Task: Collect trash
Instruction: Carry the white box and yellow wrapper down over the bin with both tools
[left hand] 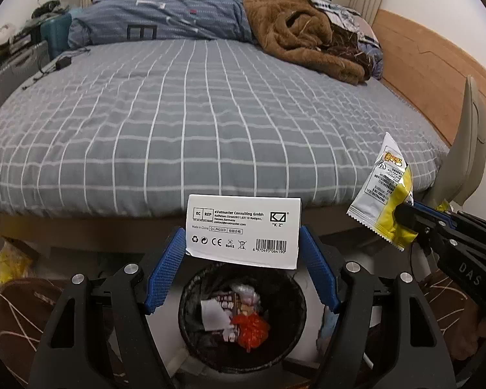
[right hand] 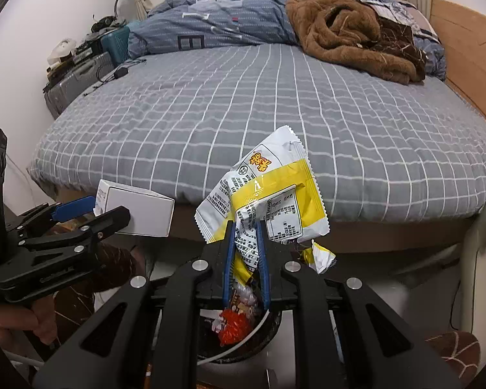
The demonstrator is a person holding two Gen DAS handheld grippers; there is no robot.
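Note:
My left gripper [left hand: 241, 253] is shut on a white cardboard box [left hand: 244, 230] printed with a barcode, its blue pads [left hand: 165, 272] pressing both sides. The box hangs just above a black bin [left hand: 191, 330] lined with a bag and holding red and white scraps. My right gripper [right hand: 245, 227] is shut on a crumpled white and yellow snack wrapper [right hand: 269, 191], held over the same bin [right hand: 269, 330]. In the left wrist view that wrapper [left hand: 385, 191] and right gripper [left hand: 405, 214] show at the right. The right wrist view shows the box [right hand: 139, 209] and left gripper [right hand: 94, 212] at the left.
A bed with a grey checked sheet [left hand: 194, 113] fills the space beyond the bin. A brown blanket [left hand: 301, 35] and a blue duvet [left hand: 165, 19] lie at its far side. A wooden headboard [left hand: 431, 71] runs along the right. Suitcases and clutter [right hand: 77, 71] stand at the left.

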